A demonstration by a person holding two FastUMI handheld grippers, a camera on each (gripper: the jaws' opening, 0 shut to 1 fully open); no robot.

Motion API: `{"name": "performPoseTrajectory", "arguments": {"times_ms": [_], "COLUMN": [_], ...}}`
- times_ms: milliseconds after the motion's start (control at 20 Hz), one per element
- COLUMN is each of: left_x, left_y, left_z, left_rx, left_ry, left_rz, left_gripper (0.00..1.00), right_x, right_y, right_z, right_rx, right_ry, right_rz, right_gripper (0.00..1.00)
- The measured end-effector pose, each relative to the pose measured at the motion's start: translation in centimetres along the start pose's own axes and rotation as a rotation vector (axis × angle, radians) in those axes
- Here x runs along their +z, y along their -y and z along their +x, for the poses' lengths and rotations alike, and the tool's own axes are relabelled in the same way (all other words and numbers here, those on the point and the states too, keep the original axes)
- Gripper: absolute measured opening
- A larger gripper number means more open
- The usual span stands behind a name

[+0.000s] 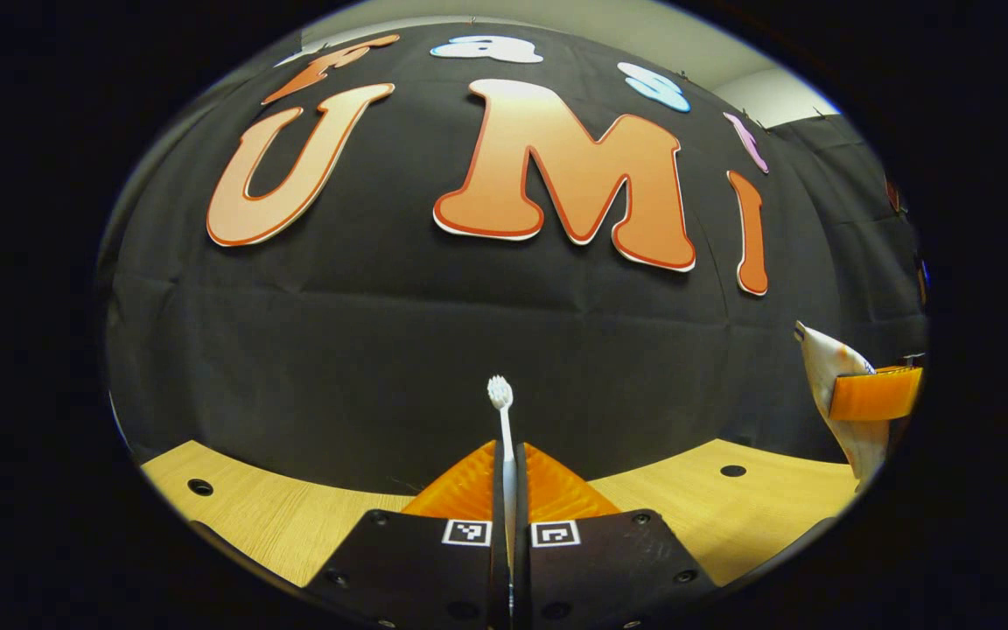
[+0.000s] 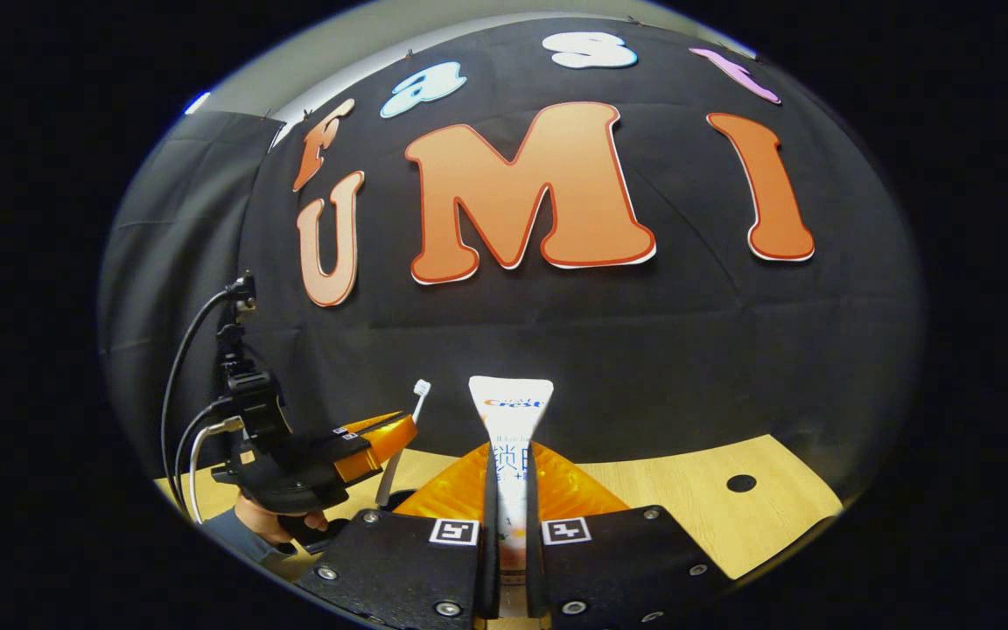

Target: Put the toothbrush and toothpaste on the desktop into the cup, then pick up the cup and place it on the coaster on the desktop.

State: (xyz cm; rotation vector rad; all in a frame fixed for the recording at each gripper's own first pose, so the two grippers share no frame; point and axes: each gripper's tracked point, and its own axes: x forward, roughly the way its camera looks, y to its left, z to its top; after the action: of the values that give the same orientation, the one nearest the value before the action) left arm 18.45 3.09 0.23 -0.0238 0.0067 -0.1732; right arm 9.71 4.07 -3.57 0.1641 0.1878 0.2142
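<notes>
Left tool (image 1: 508, 490) clenched on slim white plastic toothbrush (image 1: 504, 429), bristles up, raised above pale wooden worktop (image 1: 233, 507). Right tool (image 2: 511, 494) clenched on white toothpaste tube (image 2: 511, 420), crimp up above worktop. Both likely held upright for dropping into cup.

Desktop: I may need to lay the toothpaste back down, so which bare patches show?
Bare light wooden desktop lies right of the right gripper, around a round dark hole. It is crowded left, where the left gripper holds the white toothbrush.
</notes>
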Motion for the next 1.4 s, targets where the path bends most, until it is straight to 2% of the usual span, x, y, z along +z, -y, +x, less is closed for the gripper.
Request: {"name": "performPoseTrajectory", "arguments": {"times_ms": [250, 400, 850, 1050, 1100, 1150, 1200, 1400], "left_x": [0.0, 0.2, -4.4, -5.8, -6.3, -6.4, -6.8, -8.0], "left_y": [-0.6, -0.4, 0.3, 0.4, 0.5, 0.6, 0.7, 1.0], "left_z": [-0.1, 0.4, 2.2, 2.2, 2.3, 2.0, 2.0, 0.6], "left_rx": [-0.023, -0.068, -0.16, -0.172, -0.178, -0.186, -0.183, -0.185], "left_ry": [-0.034, -0.017, -0.108, -0.145, -0.16, -0.174, -0.192, -0.257], "left_rz": [0.011, 0.004, -0.033, -0.03, -0.03, -0.028, -0.034, -0.073], "left_gripper": [0.02, 0.02, 0.02, 0.02, 0.04, 0.1, 0.07, 0.07], "right_x": [-0.6, -0.4, -0.5, -0.5, -0.5, -0.4, -0.4, -0.3], "right_y": [-0.2, -0.4, -0.7, -0.7, -0.7, -0.7, -0.7, -0.9], "right_z": [0.3, 0.2, 0.2, 0.1, 0.1, 0.1, 0.1, -0.1], "right_rx": [0.019, 0.025, 0.038, 0.041, 0.039, 0.04, 0.039, 0.044], "right_ry": [-0.019, -0.017, -0.021, -0.021, -0.021, -0.02, -0.02, -0.023], "right_rz": [0.029, 0.02, 0.019, 0.02, 0.019, 0.017, 0.016, 0.02], "right_gripper": [0.12, 0.12, 0.12, 0.12, 0.12, 0.12, 0.12, 0.12]}}
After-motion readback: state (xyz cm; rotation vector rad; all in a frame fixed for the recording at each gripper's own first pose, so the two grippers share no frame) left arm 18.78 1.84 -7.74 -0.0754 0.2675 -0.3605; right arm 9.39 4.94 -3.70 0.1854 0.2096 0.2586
